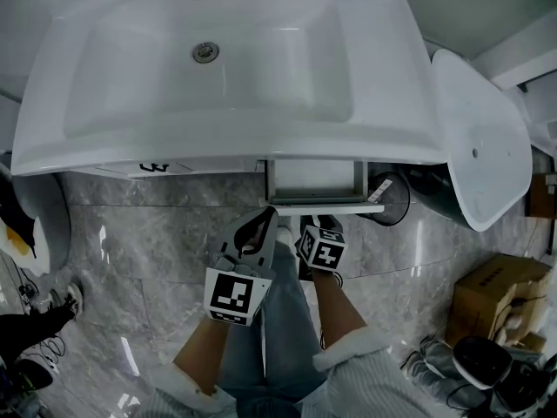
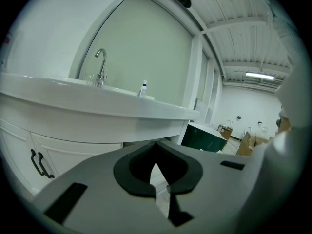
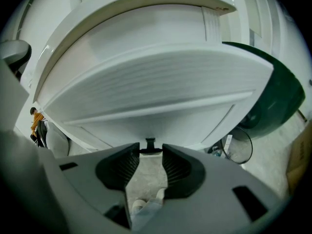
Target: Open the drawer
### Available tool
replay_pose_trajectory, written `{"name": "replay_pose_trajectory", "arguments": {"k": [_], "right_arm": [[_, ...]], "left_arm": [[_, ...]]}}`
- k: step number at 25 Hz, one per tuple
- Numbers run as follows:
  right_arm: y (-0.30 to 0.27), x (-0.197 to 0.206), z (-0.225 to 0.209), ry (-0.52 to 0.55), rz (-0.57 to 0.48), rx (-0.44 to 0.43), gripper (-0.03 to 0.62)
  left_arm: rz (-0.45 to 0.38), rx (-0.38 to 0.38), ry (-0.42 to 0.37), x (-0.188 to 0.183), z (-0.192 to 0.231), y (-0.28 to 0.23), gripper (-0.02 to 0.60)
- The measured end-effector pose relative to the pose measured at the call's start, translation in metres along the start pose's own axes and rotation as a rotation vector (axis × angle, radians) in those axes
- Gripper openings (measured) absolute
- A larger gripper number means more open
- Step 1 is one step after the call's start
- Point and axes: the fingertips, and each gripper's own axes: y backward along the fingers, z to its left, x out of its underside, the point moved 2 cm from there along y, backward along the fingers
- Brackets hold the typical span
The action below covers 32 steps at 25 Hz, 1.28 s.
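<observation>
In the head view the white drawer (image 1: pixel 317 184) stands pulled out from under the sink counter. In the right gripper view its curved front (image 3: pixel 156 89) fills the frame, with a small black handle (image 3: pixel 149 146) at its lower edge. My right gripper (image 3: pixel 150 154) is open. The handle sits right at the gap between its ribbed pads (image 3: pixel 175 167), and nothing is pressed between them. Seen from the head, the right gripper (image 1: pixel 320 225) is just below the drawer front. Beside it on the left, my left gripper (image 1: pixel 264 220) is shut on nothing, its tips (image 2: pixel 155 146) meeting.
A white sink basin (image 1: pixel 209 50) tops the vanity, and a tap (image 2: pixel 101 65) stands on it. Cabinet doors with black handles (image 2: pixel 39 164) lie to the left. A dark green tub (image 1: pixel 439 190) under a white lid (image 1: pixel 483 138), a wire basket (image 1: pixel 392 200) and a cardboard box (image 1: pixel 496 290) stand at the right.
</observation>
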Motion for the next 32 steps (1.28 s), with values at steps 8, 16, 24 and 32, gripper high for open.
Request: {"name": "replay_pose_trajectory", "arguments": {"k": [8, 16, 24, 32], "right_arm": [[0.023, 0.016, -0.003, -0.004, 0.012, -0.002, 0.15], [0.072, 0.0, 0.011, -0.015, -0.033, -0.091, 0.146], [0.14, -0.068, 0.03, -0.009, -0.13, -0.207, 0.137], [0.225, -0.17, 0.067, 0.057, -0.295, -0.363, 0.094]], "left_arm": [[-0.013, 0.0, -0.011, -0.011, -0.007, 0.011, 0.015], [-0.035, -0.019, -0.031, -0.044, -0.018, 0.021, 0.015], [-0.073, -0.046, -0.034, -0.091, -0.038, 0.038, 0.015], [-0.139, -0.089, -0.079, -0.157, -0.047, 0.063, 0.015]]}}
